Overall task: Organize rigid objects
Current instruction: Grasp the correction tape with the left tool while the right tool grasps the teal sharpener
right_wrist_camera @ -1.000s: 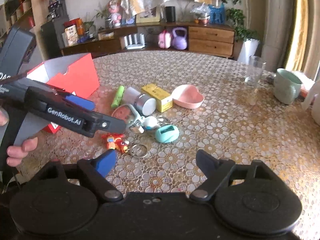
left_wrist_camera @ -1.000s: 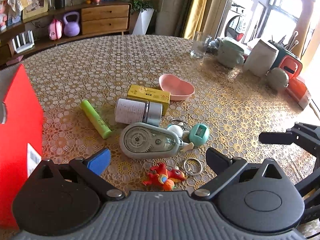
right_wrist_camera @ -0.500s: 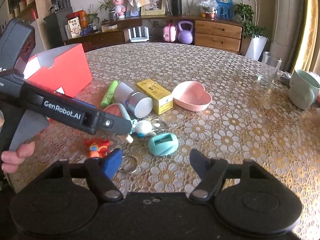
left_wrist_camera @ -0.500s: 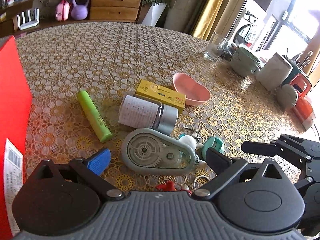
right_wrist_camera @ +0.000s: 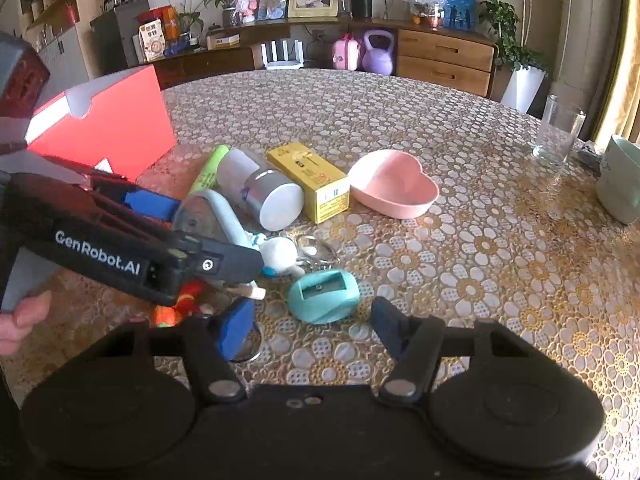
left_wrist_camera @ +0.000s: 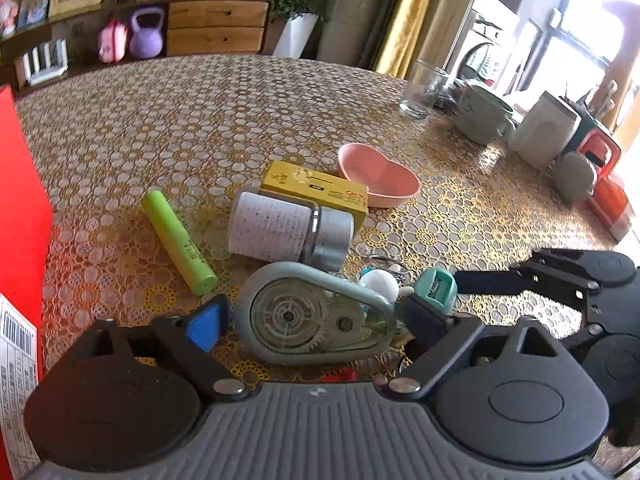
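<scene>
On the lace-covered table (left_wrist_camera: 200, 112), the correction tape dispenser (left_wrist_camera: 316, 320) lay flat, long axis crosswise, directly between the left gripper's (left_wrist_camera: 316, 320) spread, not-yet-closed fingers. The right gripper (right_wrist_camera: 312, 324), likewise released, hovered over the teal pencil sharpener (right_wrist_camera: 324, 294).

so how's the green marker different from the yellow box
The green marker is a slim round tube, while the yellow box is a flat-sided rectangular carton. The marker is plain lime green with small dark print; the box carries printed labels and a barcode on its end. The marker lies apart on the tablecloth, whereas the box sits right beside the white jar. Both lie flat on their sides.
</scene>
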`<state>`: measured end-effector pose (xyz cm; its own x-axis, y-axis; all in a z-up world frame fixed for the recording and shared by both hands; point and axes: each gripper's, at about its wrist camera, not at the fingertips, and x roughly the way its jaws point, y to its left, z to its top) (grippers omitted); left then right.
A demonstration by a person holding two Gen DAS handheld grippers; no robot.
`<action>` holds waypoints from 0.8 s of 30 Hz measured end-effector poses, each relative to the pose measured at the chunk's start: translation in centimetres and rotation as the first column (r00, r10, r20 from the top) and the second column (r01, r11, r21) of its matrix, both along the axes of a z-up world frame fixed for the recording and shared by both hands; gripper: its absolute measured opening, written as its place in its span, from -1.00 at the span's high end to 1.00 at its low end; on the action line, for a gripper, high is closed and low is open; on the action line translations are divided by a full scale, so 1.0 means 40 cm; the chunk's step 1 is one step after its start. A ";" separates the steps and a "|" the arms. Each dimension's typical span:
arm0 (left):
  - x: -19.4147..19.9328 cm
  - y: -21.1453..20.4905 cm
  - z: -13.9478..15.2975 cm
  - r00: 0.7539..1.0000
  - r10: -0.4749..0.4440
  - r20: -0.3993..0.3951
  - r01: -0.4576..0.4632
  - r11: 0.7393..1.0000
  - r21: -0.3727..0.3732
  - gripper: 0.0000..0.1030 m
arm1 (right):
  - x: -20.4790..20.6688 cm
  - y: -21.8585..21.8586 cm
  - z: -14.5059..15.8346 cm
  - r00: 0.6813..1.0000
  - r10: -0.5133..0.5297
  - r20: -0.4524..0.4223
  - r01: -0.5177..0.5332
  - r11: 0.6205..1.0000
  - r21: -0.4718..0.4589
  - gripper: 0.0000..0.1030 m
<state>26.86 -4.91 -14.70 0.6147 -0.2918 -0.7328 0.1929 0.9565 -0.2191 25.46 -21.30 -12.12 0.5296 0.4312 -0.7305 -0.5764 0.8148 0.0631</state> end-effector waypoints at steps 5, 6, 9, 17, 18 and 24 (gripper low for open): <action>-0.009 0.001 0.001 1.000 -0.002 0.012 0.002 1.000 0.015 -0.67 | -0.003 0.009 0.000 0.999 0.028 0.015 -0.028 1.000 -0.005 -0.11; -0.009 0.002 0.001 1.000 0.004 0.012 -0.005 1.000 0.015 -0.67 | -0.006 0.012 0.000 0.999 0.033 0.022 -0.033 0.999 -0.012 -0.02; -0.009 0.012 0.003 1.000 0.022 0.012 -0.022 1.000 0.009 -0.66 | -0.011 0.014 0.004 0.999 0.038 0.026 -0.038 0.999 -0.008 0.29; -0.027 0.017 0.023 0.999 0.025 0.020 -0.025 1.000 -0.006 -0.66 | -0.045 0.007 0.022 0.999 0.016 0.050 -0.015 1.000 -0.018 0.29; -0.032 0.017 0.030 0.999 0.025 0.020 -0.024 1.000 -0.007 -0.66 | -0.052 0.005 0.027 0.999 0.013 0.051 -0.012 1.000 -0.017 0.29; -0.071 0.029 0.079 0.999 0.028 0.027 -0.028 0.999 -0.025 -0.66 | -0.095 -0.008 0.073 0.998 0.003 0.056 -0.002 1.000 -0.006 0.29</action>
<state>24.04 -3.73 -11.55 0.6428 -0.2918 -0.7083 0.1725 0.9560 -0.2372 21.68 -21.61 -9.20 0.5686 0.4285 -0.7021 -0.5809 0.8135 0.0260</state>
